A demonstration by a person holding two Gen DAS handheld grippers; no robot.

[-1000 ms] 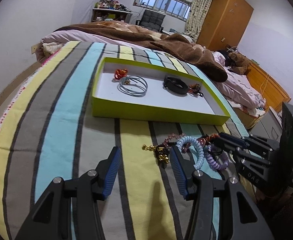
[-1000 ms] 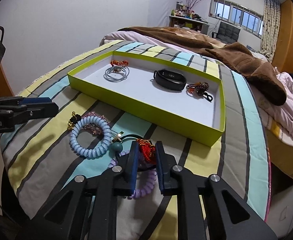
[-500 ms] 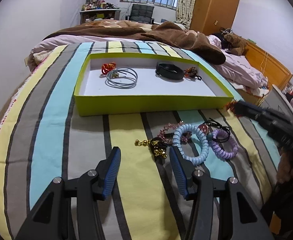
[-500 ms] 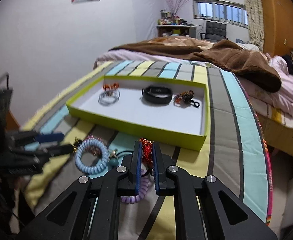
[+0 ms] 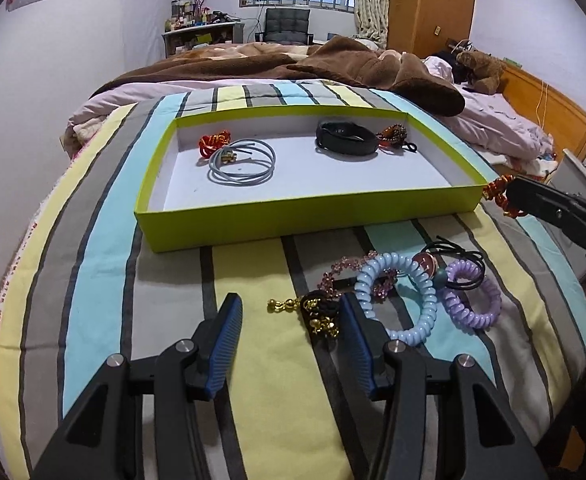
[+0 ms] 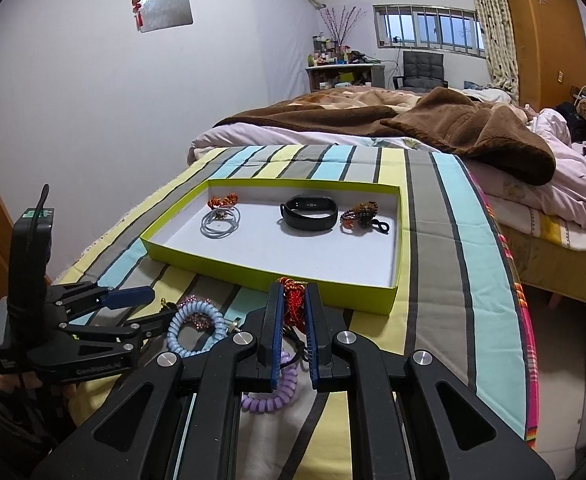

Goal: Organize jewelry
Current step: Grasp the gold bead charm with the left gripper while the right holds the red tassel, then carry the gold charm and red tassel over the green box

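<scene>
A lime-green tray (image 5: 293, 216) (image 6: 253, 278) lies on the striped bedspread. It holds a red knot, a grey ring coil (image 5: 241, 160), a black band (image 5: 345, 140) (image 6: 309, 212) and a brown beaded piece (image 6: 359, 214). My right gripper (image 6: 295, 304) (image 5: 509, 196) is shut on a red beaded ornament (image 6: 295, 304) (image 5: 501, 196), held above the tray's near right corner. My left gripper (image 5: 289, 320) (image 6: 149, 306) is open, low over the bedspread, around a gold-and-black trinket (image 5: 317, 312). A blue spiral hair tie (image 5: 401, 296) (image 6: 195, 320) and a purple spiral tie (image 5: 473, 300) (image 6: 269, 398) lie beside it.
A pink beaded piece (image 5: 349, 268) and a black cord with a bead (image 5: 453, 256) lie among the hair ties. A brown blanket (image 5: 333, 60) and pink bedding cover the bed behind the tray. A wooden wardrobe (image 5: 429, 4) stands at the back right.
My right gripper has lifted the red ornament off the pile and carried it up toward the tray's near right corner. My left gripper stays open by the gold trinket.
</scene>
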